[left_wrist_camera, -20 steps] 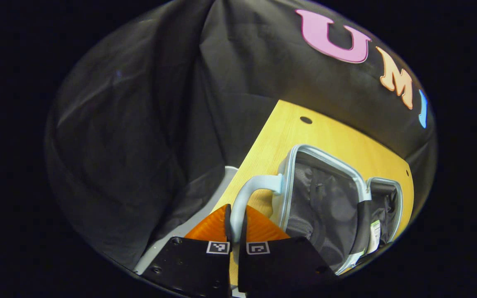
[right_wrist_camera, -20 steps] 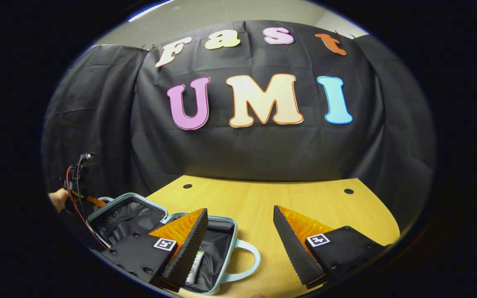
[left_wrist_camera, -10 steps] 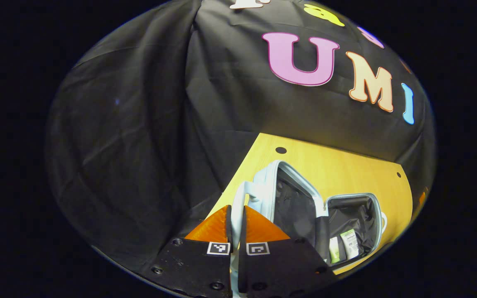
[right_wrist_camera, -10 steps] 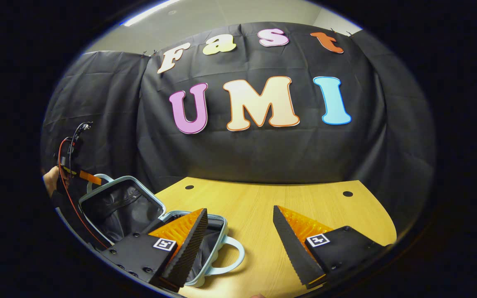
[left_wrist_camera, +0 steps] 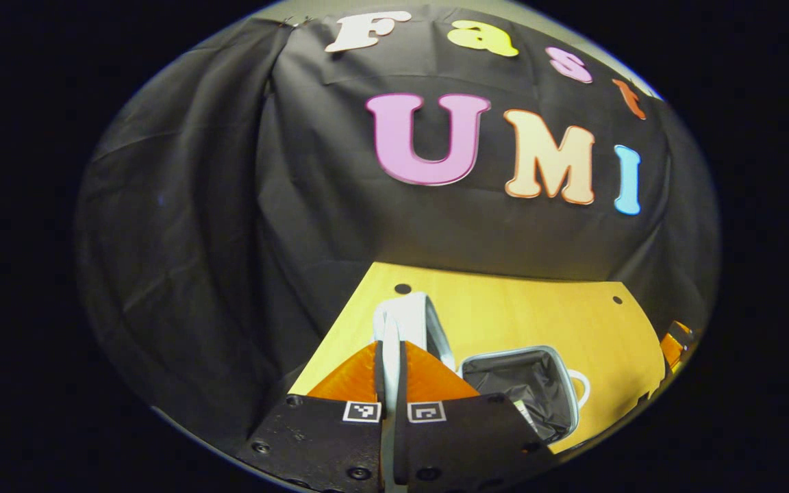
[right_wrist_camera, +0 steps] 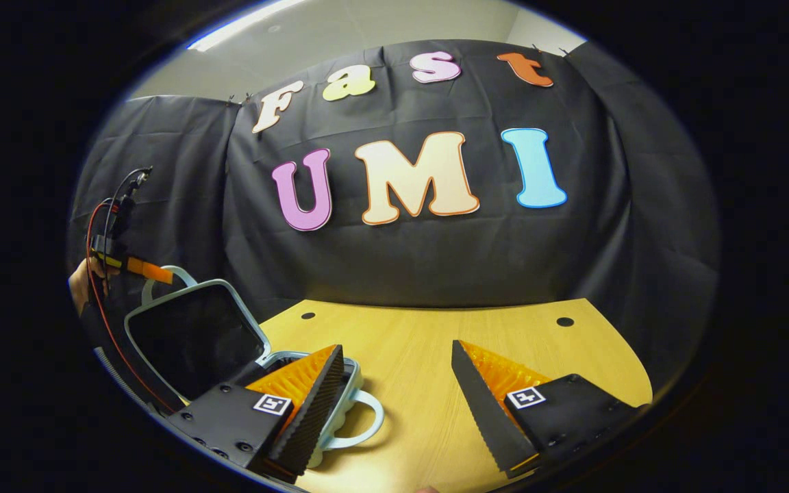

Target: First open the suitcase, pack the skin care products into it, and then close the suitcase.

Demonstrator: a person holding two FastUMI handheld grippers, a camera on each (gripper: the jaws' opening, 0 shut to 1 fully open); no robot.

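In the left gripper view, the left claw [left_wrist_camera: 390, 383] at the bottom centre is clenched on the pale handle [left_wrist_camera: 394, 322] of the suitcase lid, both fingers pressing it; the lid stands edge-on above the fingers; the lower half of the suitcase [left_wrist_camera: 559, 363] lies open on the wooden tabletop [left_wrist_camera: 504, 315] at lower right, its dark lining showing. In the right gripper view, the right claw [right_wrist_camera: 398, 370] is released, fingers wide apart above the tabletop [right_wrist_camera: 422, 342]; the suitcase [right_wrist_camera: 189, 335] sits at lower left, lid raised steeply; a hand [right_wrist_camera: 79, 287] shows at the left edge.
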